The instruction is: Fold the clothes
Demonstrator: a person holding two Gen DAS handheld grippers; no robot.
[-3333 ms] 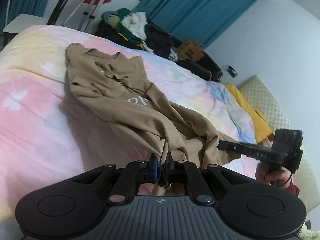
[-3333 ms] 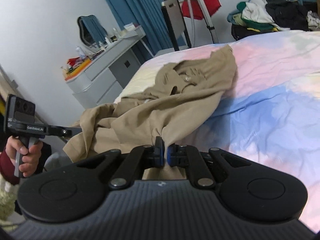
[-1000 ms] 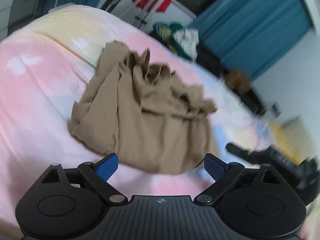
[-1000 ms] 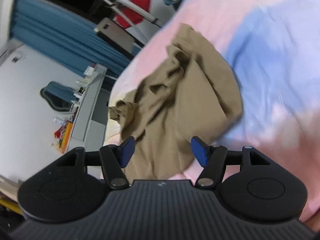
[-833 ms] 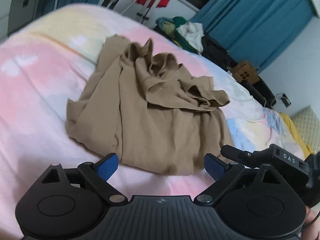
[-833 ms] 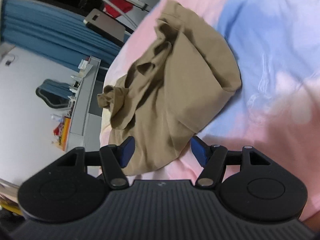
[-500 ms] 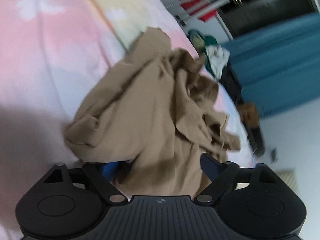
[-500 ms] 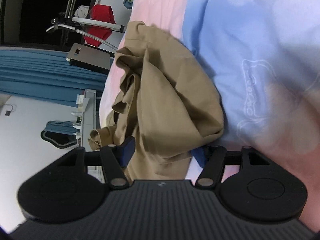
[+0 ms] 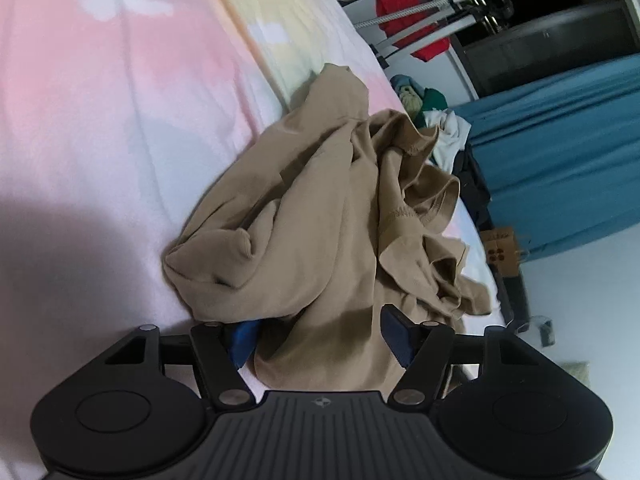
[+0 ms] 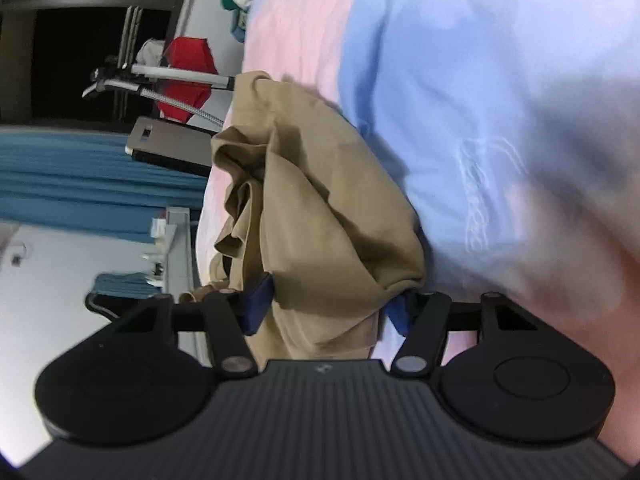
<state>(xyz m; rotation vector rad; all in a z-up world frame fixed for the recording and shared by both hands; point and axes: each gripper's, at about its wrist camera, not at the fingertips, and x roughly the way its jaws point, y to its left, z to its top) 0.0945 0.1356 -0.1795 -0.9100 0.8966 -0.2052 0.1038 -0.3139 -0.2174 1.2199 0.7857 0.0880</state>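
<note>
Lying crumpled on bed (image 9: 120, 128): tan shirt (image 9: 320, 216), bunched in loose heap, hems and folds piled toward far side. Left gripper (image 9: 320, 336) jaws spread wide, near edge of shirt slumped between blue pads, one pad partly under cloth. Right gripper (image 10: 326, 304) likewise spread, shirt's other near edge bulging between pads; grip not closed. Bedspread pink and pale yellow left of heap, blue to right, broad bare stretches both sides. Clothes pile (image 9: 436, 120) and blue curtain (image 9: 560, 152) beyond bed's far edge.

Soft, even indoor light; fisheye bending at the edges, the right wrist view blurred, a dim shadow lower left.
</note>
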